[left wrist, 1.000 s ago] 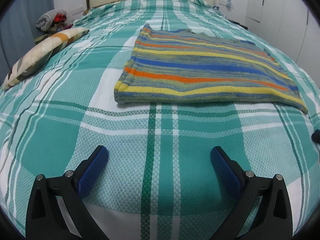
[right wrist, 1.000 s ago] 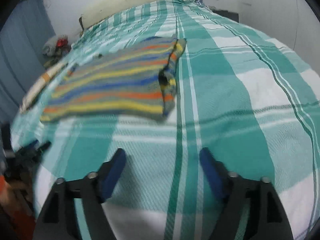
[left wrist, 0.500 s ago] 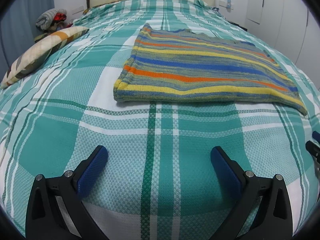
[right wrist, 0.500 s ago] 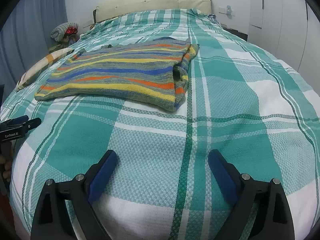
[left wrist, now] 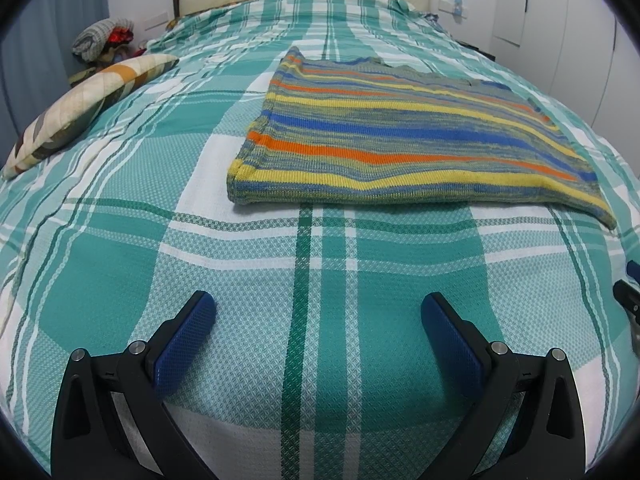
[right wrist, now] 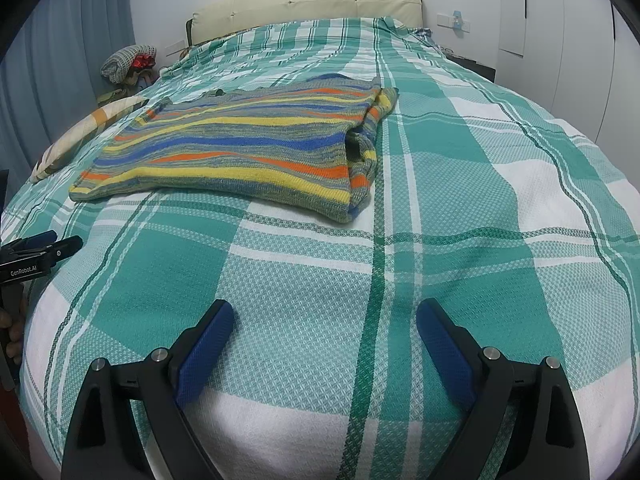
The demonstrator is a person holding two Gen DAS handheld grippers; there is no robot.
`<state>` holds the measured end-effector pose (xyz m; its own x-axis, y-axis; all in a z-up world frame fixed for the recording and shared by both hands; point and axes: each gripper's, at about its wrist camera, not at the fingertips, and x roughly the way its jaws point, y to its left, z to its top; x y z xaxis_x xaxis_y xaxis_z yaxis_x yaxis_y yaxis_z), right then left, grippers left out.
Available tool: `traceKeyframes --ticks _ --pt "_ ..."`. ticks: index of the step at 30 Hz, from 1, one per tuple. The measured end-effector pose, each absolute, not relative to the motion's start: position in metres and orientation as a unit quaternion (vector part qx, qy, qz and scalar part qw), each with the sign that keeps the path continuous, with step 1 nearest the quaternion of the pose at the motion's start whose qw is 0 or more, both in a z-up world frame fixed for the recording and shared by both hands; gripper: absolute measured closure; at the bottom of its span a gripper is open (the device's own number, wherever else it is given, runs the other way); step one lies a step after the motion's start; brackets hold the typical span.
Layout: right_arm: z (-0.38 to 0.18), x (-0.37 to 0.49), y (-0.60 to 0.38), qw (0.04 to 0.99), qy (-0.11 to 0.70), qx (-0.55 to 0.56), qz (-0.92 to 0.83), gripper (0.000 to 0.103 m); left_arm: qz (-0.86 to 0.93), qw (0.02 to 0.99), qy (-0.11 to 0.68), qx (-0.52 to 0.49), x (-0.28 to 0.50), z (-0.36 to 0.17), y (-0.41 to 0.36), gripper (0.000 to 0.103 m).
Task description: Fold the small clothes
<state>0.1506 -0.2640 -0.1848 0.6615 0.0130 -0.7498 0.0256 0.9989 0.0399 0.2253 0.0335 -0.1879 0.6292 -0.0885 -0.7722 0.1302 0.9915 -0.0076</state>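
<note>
Left and right wrist views, single moment. I held the left gripper (left wrist: 318,310) low over the near end of the bed, its blue-padded fingers (left wrist: 184,344) spread wide with only the teal plaid bedspread (left wrist: 120,280) between them. I held the right gripper (right wrist: 325,314) likewise, fingers (right wrist: 444,354) wide apart and grasping nothing. The striped knit sweater (left wrist: 400,148) lay folded flat in the middle of the bed, well ahead of both grippers, touched by neither; its doubled edge with a tucked sleeve faced right in the right wrist view (right wrist: 360,152). A patterned pillow (left wrist: 84,108) rested at the bed's left edge, apart from the sweater. A cream headboard (right wrist: 304,4) closed the far end.
</note>
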Motion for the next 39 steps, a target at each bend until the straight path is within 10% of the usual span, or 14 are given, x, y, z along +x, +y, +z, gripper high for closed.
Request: traceKeyframes --ticks 39 --pt "-0.164 0.161 -0.286 0.880 0.468 0.064 0.043 0.012 -0.120 0.895 0.424 0.072 0.192 -0.142 0.005 0.002"
